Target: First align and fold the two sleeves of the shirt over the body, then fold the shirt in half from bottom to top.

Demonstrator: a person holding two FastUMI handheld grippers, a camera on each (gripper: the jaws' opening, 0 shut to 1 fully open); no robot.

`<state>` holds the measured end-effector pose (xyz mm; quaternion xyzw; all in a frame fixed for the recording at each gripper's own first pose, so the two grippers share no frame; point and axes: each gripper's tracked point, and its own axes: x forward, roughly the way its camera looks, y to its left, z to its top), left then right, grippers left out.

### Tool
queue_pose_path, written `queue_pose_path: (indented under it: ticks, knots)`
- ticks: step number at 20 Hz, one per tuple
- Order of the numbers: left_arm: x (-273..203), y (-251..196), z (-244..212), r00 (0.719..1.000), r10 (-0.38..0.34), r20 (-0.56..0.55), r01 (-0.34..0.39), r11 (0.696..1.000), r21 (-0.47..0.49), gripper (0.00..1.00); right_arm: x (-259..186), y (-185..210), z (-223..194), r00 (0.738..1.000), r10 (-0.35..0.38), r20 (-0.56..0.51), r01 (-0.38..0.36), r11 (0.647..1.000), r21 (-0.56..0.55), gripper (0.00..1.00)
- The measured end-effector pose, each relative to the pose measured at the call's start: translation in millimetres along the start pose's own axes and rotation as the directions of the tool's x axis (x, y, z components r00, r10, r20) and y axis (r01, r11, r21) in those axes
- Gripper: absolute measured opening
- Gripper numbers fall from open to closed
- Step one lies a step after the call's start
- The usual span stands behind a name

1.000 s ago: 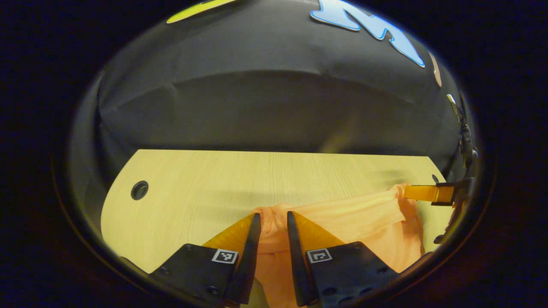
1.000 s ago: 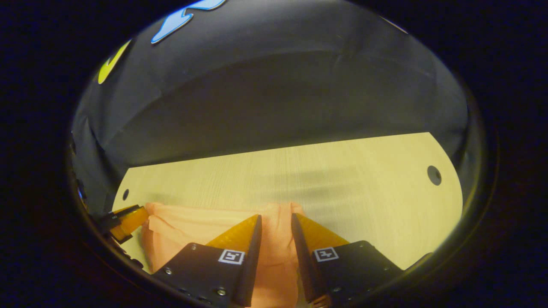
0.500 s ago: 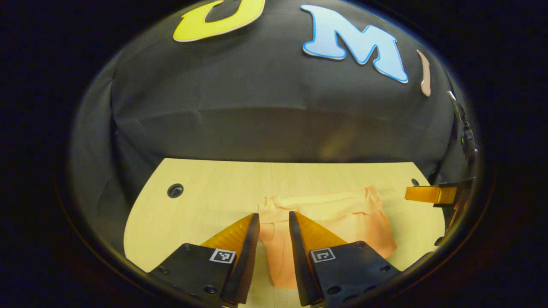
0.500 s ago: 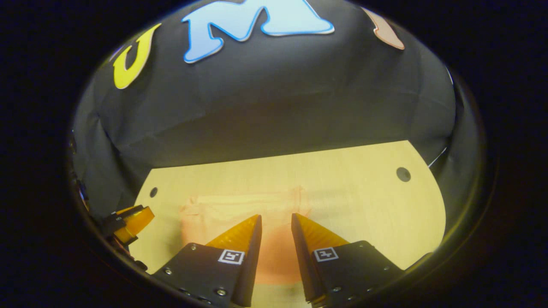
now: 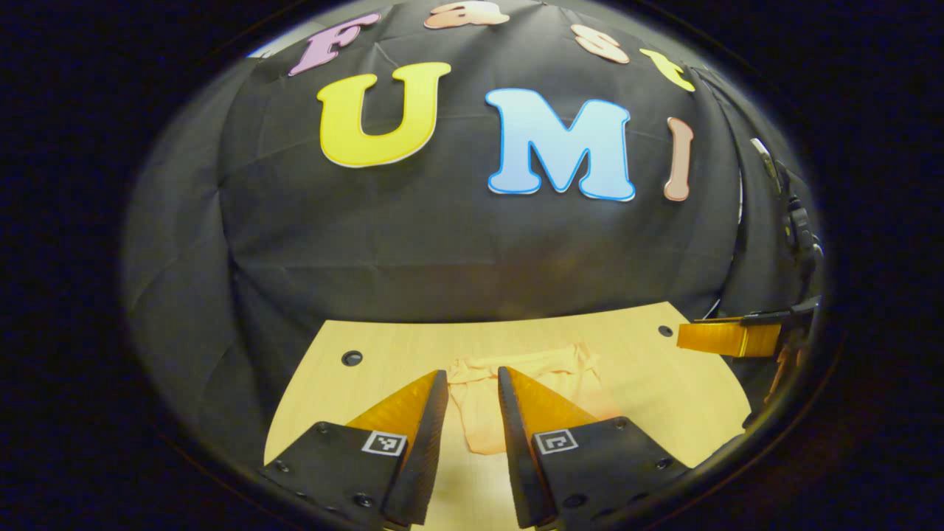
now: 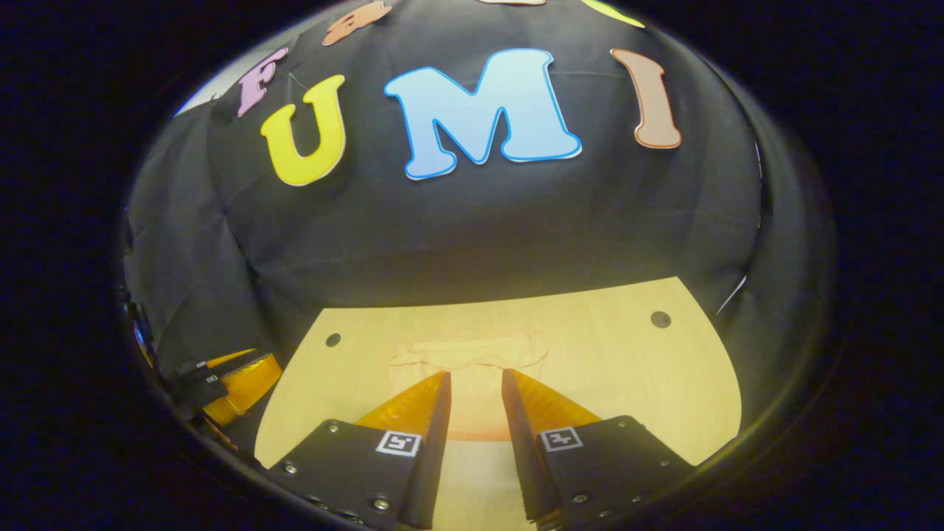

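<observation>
Two grippers are being held above a wooden table [image 5: 383, 346]: the left gripper [image 5: 472, 383] and right gripper [image 6: 476, 387], each narrowly parted and gripping nothing. A folded peach shirt [image 5: 516, 383] is being shown lying ahead, below both, long axis crosswise, roughly equally near.

Right gripper [image 6: 472, 380] held above the table [image 6: 664, 391], fingers parted with nothing between them. Folded shirt [image 6: 472, 358] lies flat just beyond the fingertips. Left gripper [image 6: 236, 380] at far left, off the shirt.
</observation>
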<state>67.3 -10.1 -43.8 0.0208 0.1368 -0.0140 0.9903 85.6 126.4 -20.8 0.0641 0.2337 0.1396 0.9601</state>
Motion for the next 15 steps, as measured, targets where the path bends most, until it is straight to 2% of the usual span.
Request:
queue_pose_path:
  ticks: [3, 7, 10, 15]
  knots:
    - [-37, -10, 3, 1.0, -0.009, 0.026, 0.01, 1.0, -0.02, 0.47, -31, 11, -8, 0.999, 0.021, 0.036, -0.022, 1.0, 0.012, 0.44]
    - [-67, -21, -8, 0.998, -0.026, 0.065, 0.029, 0.999, -0.036, 0.49, -57, 17, -28, 0.995, 0.014, 0.1, -0.01, 0.999, -0.037, 0.44]
    - [-77, -20, -19, 0.998, -0.031, 0.061, 0.032, 0.999, -0.013, 0.47, -68, 24, -42, 0.993, 0.026, 0.112, -0.023, 0.999, -0.03, 0.44]
    - [-78, -19, -20, 0.997, -0.043, 0.064, 0.046, 0.998, -0.032, 0.47, -76, 23, -46, 0.992, 0.005, 0.129, -0.001, 1.0, -0.026, 0.44]
